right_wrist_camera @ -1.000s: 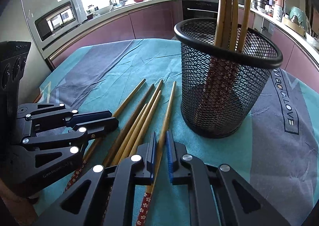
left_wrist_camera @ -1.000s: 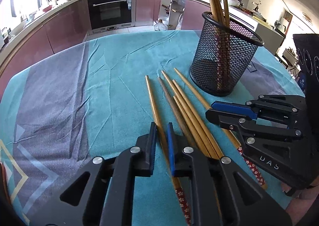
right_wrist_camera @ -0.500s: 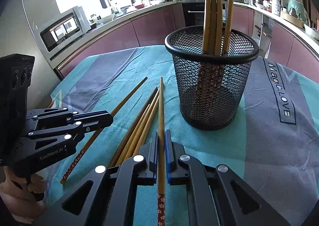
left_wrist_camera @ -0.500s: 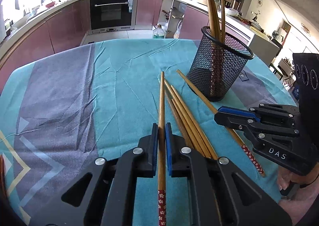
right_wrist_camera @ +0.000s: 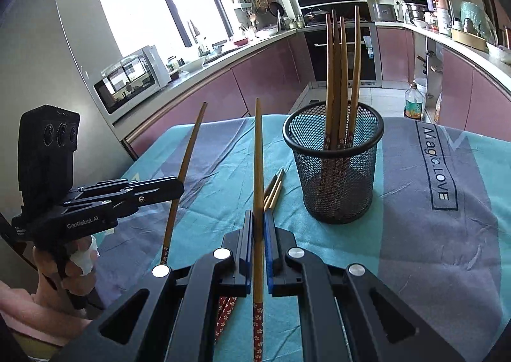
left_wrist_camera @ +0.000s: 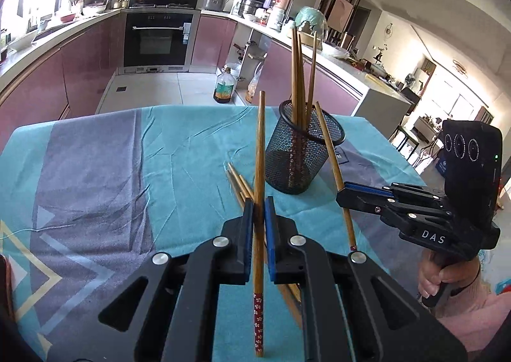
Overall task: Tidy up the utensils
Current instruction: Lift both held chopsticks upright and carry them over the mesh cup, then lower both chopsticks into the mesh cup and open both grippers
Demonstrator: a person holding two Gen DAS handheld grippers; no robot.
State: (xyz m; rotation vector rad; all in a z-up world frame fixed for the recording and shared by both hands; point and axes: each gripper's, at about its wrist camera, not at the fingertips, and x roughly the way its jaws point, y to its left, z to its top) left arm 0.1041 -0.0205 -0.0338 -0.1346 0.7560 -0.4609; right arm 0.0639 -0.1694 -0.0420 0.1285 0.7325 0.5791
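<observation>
Two hand-held grippers, each clamped on one chopstick above a teal tablecloth (left_wrist_camera: 179, 151). The left gripper (left_wrist_camera: 259, 202) is closed on a chopstick (left_wrist_camera: 260, 144) whose plain tip points toward 12 o'clock in the left wrist view, the red flowered end hanging below the jaws. The right gripper (right_wrist_camera: 258, 218) likewise pinches a second chopstick (right_wrist_camera: 258, 154), tip toward 12 o'clock in its own view; in the left wrist view that stick leans at about 11 o'clock, in front of the mesh cup. The mesh cup (right_wrist_camera: 338, 183) stands at about 1 o'clock from both grippers and already holds several chopsticks upright, flowered ends down. More loose chopsticks (left_wrist_camera: 238, 181) lie on the cloth just beyond the left gripper's jaws, near the cup's base.

Handling, as a judgement: each stick looks light, stiff and smooth, so it may pivot or slide in a narrow pinch. Both grips sit toward the thick, flowered end, leaving a long free tip that could swing. A hold nearer the middle would probably steady it; either way the stick likely has to be turned flowered end down to match those in the cup.
</observation>
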